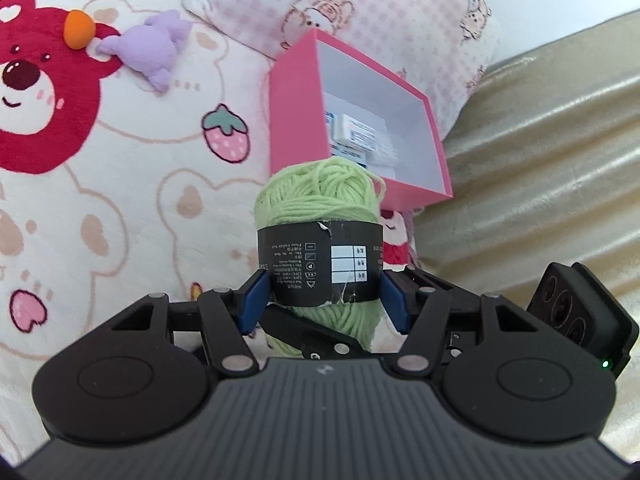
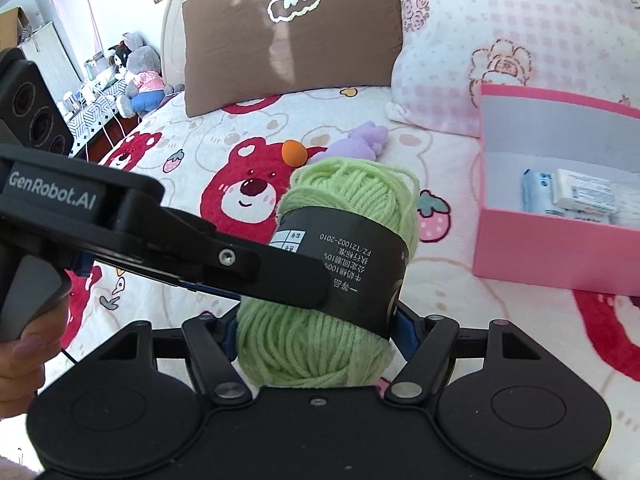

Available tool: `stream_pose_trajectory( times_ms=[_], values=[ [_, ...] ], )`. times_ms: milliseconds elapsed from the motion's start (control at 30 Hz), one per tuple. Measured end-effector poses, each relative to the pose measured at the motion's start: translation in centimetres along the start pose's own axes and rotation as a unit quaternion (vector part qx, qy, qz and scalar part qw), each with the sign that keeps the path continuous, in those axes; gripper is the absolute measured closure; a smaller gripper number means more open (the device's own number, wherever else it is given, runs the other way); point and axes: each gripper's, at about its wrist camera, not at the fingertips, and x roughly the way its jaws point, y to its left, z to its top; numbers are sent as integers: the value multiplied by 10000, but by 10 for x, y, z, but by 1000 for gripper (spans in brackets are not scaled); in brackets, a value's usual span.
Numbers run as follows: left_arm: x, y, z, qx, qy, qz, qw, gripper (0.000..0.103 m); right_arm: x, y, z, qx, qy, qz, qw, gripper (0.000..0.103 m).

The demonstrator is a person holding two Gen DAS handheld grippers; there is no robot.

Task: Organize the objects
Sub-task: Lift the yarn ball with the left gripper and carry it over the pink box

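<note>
Both pairs of tongs meet on a skein of pale green yarn (image 1: 320,208), which is raised above the bed (image 1: 132,216) and wrapped in a black paper band (image 1: 320,268).

Left wrist view: the left tongs (image 1: 322,300) are clamped on the skein, their blue pads (image 1: 253,304) pressing the black paper band at 9 and 3 o'clock. One black finger of the right tongs (image 1: 308,332) crosses under the skein at 6 o'clock.

Right wrist view: the right tongs (image 2: 316,336) stand at either side of the skein's lower half, which fills the gap between them; whether the pads press on it cannot be told. The left tongs reach in from 9 o'clock and lie across the band. A hand (image 2: 24,356) grips their handle at the 8 o'clock edge.

An open pink box (image 2: 552,256) sits on the bed at 3 o'clock of the skein in this view, with small white and blue packets (image 2: 576,196) inside. A lilac plush toy (image 2: 360,142) and an orange ball (image 2: 294,153) lie touching each other on the bedspread at 12 o'clock of the skein, well apart from the box. A brown pillow (image 2: 288,40) and a pink checked pillow (image 2: 512,44) rest at the head of the bed.
</note>
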Motion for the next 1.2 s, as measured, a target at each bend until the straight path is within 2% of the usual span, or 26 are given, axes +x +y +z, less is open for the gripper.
stream_pose_trajectory(
  times_ms=[200,267,800,1200],
  values=[
    [-6,-16,2,-114,116,-268,9995,45,-26,-1,5,41,-37,-83,10000,26],
    [-7,-25,2,-7,131,-284,9995,45,-33,-2,7,33,-65,-132,9999,26],
    [-1,-83,26,774,421,-13,9961,43,-57,-17,17,-131,-346,-424,9984,26],
    [7,-112,48,1141,450,-27,9924,43,-60,-24,19,-259,-748,-703,9944,28]
  ],
)
